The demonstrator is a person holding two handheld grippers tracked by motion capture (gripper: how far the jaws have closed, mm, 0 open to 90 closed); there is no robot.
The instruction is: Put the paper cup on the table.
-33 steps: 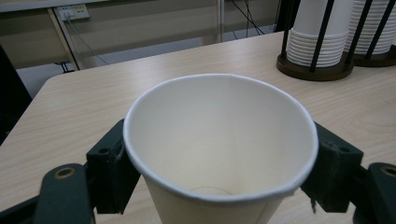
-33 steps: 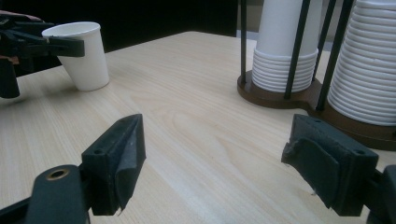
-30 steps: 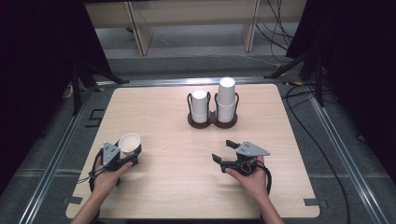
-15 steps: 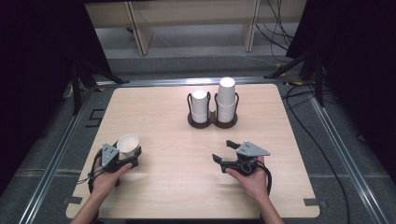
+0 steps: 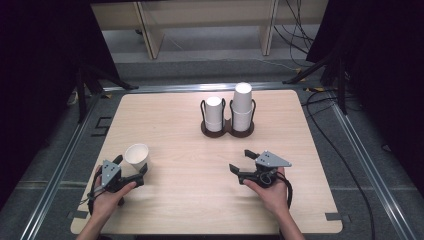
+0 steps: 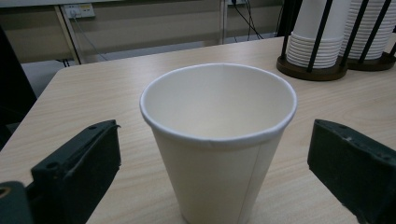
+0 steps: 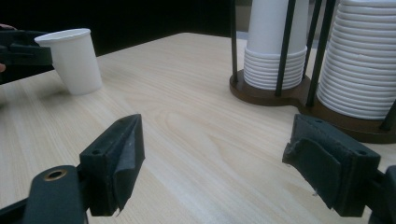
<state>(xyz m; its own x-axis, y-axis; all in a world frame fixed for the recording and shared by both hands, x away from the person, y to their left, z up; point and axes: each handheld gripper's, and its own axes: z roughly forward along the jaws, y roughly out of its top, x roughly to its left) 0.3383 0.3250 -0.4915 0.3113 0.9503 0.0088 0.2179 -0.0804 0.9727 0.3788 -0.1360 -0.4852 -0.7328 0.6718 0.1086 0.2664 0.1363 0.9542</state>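
Now the paper cup [image 6: 218, 140] stands upright near the desk's [image 5: 200, 200] front-left corner, mouth up, long axis vertical. The left gripper [image 5: 131, 167] has just been opening its jaws; the cup sits between them, clear gaps on both sides, so it looks released and placed. The right gripper [image 5: 243, 162] rests near the front edge, right of centre, jaws wide apart, nothing in them. The cup rack [image 5: 227, 129] with two stacks stands near the back edge.

Bare tabletop [image 5: 190, 165] between paper cup [image 5: 136, 155] and far cup holder [image 5: 227, 127]
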